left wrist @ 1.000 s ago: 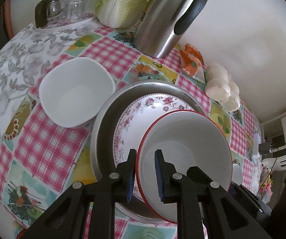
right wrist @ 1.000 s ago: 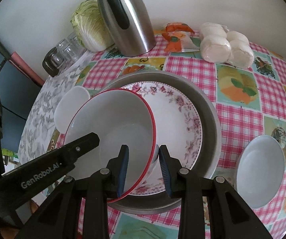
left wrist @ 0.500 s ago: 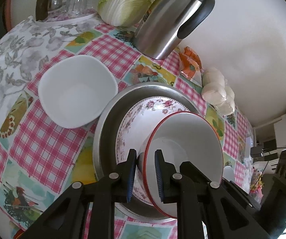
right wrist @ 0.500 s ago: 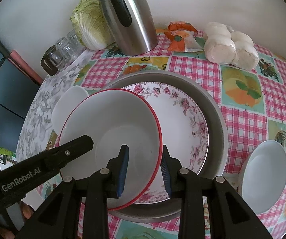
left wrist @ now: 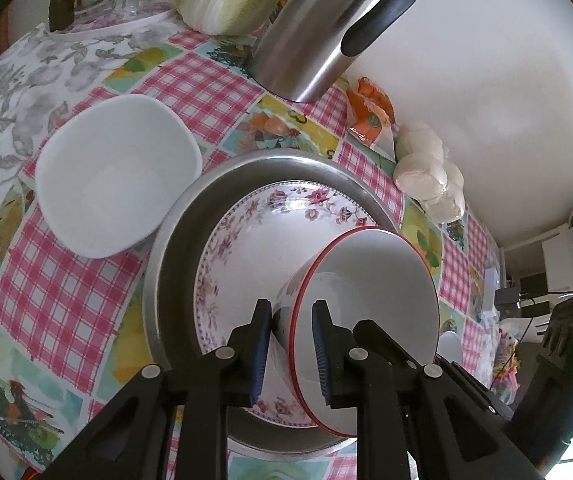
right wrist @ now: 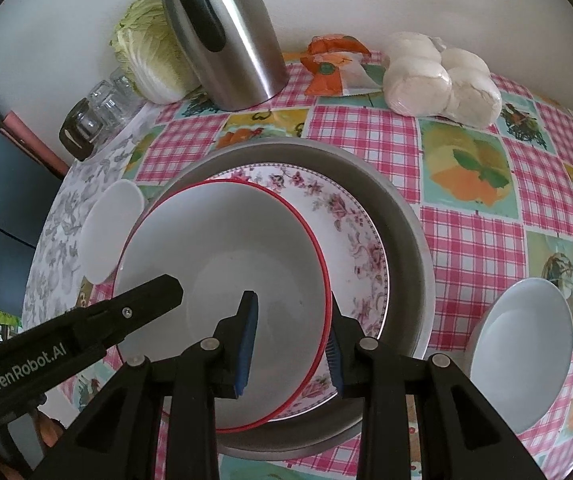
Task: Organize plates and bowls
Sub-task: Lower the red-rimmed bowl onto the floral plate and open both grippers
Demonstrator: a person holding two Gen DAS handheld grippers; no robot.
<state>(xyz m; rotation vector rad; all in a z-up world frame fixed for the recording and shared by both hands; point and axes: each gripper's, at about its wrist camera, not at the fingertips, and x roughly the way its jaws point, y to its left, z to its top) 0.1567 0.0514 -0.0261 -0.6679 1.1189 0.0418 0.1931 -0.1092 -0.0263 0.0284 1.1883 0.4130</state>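
Only readable text: "GenRobot.AI" in white letters on the black body of the left gripper [right wrist: 168, 294], seen at the lower left of the right wrist view. Orange packet [right wrist: 332, 66] near the wall has print, too small to read. No legible text in the left wrist view.

A home dining table: checked oilcloth [right wrist: 466, 248], steel thermos jug [right wrist: 230, 40], cabbage [right wrist: 150, 52], glasses [right wrist: 98, 112].
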